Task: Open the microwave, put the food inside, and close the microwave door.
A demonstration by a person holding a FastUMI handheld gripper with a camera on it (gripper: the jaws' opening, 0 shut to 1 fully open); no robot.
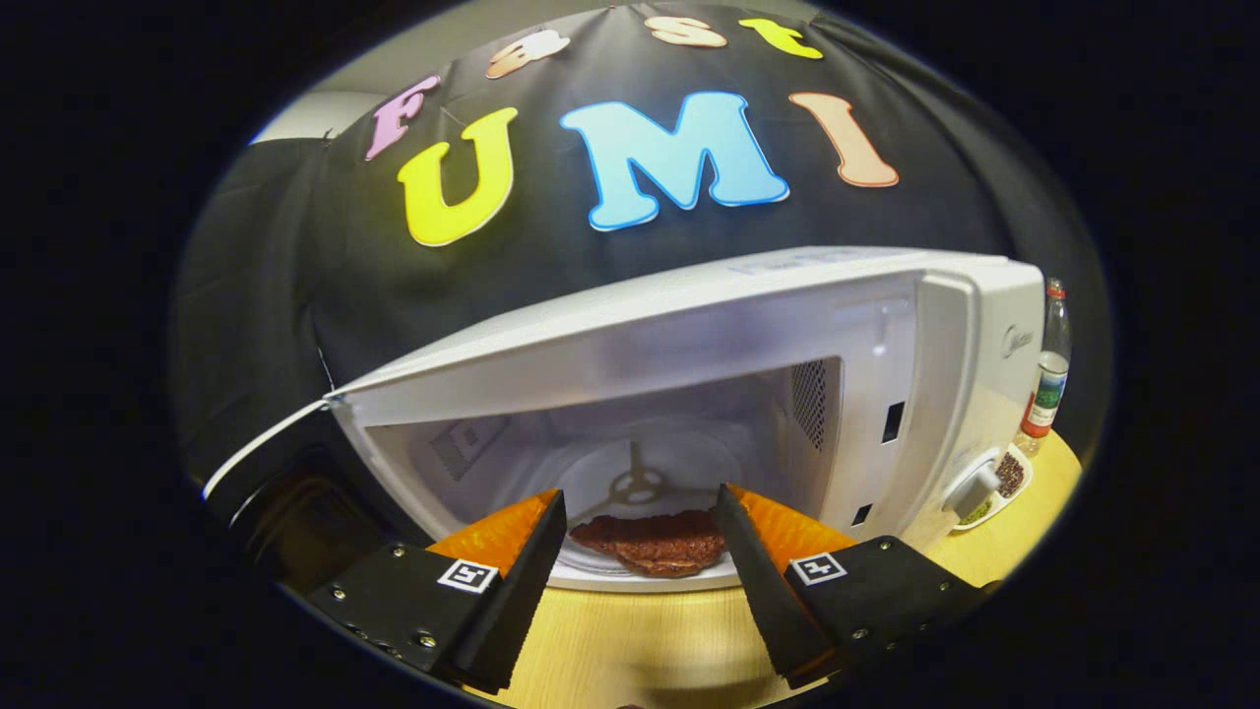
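A white microwave (915, 325) stands on the wooden table with its door (271, 463) swung wide open to the left. Inside, a brown piece of food (655, 542) lies at the front of the glass turntable (640, 483), just past the cavity's lip. My gripper (640, 537) is open, its two fingers spread on either side of the food and not pressing on it. The fingertips sit at the cavity's front edge.
To the right of the microwave stand a clear bottle (1048, 379) with a red-and-green label and a small white dish (999, 483) holding dark and green bits. The wooden tabletop (640, 640) runs under the fingers. Black cloth hangs behind.
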